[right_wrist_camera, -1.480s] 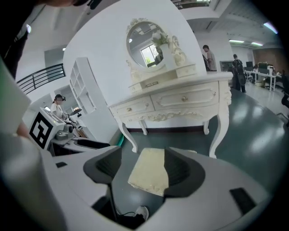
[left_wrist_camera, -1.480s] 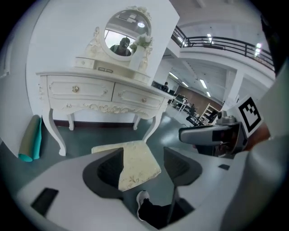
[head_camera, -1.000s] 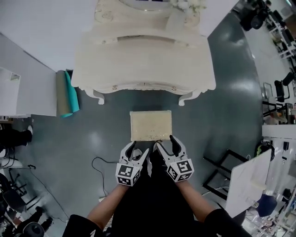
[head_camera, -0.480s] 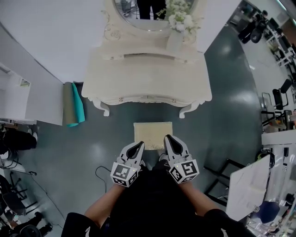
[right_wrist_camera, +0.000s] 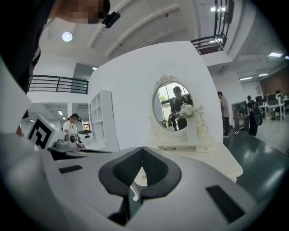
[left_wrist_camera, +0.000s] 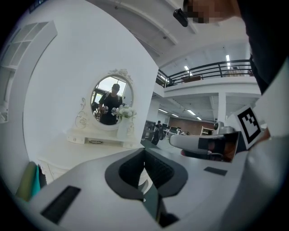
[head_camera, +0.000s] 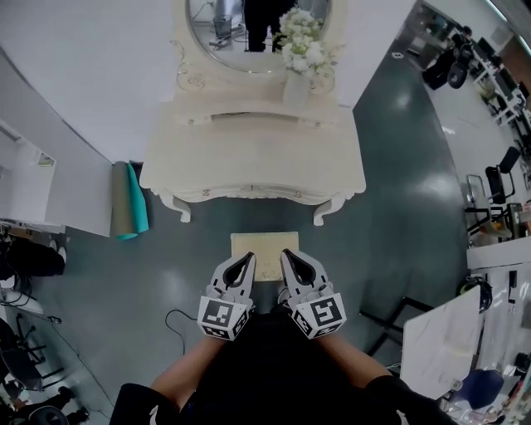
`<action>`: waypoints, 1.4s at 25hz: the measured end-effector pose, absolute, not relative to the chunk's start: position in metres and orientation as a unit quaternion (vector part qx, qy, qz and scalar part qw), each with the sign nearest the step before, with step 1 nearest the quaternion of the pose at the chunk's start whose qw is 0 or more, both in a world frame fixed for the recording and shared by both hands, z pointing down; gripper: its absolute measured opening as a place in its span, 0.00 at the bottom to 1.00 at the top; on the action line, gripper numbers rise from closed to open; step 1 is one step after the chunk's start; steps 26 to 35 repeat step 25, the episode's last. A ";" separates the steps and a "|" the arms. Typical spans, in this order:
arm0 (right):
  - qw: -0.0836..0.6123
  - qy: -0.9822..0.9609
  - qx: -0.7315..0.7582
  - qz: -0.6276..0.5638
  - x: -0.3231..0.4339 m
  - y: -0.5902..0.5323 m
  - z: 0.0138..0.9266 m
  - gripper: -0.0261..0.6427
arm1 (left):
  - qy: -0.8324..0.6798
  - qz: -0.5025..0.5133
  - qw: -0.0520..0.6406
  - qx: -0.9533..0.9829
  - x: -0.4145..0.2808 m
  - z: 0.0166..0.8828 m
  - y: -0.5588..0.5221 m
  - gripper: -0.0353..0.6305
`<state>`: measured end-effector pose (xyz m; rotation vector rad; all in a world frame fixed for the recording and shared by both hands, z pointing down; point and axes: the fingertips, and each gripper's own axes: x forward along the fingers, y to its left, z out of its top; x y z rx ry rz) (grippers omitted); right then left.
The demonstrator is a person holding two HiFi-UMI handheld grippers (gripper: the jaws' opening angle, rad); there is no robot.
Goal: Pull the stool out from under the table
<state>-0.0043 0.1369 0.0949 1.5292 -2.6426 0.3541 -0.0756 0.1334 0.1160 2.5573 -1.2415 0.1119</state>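
Stool (head_camera: 264, 245) clear of table (head_camera: 249, 158); floor (head_camera: 398, 199) open beside.

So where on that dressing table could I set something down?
The tabletop is bare across its front half, side to side. Its back is crowded by the mirror and vase of flowers. The floor before the stool is free too.

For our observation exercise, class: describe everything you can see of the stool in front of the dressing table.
The stool shows only its top: a cream, rectangular, padded-looking seat, lying level. It stands on the dark floor, just clear of the dressing table. Its legs are hidden. The shut left tool and right tool overlap its near edge from above; whether they touch it cannot be told.
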 end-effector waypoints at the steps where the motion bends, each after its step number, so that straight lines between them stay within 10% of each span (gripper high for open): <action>1: 0.036 -0.861 0.496 0.108 -0.001 0.138 0.093 0.07 | -0.432 0.040 0.144 0.890 -0.068 0.115 0.133 0.07; 35: 0.023 -0.862 0.501 0.071 0.055 0.124 0.056 0.07 | -0.477 0.055 0.109 0.871 -0.012 0.097 0.137 0.07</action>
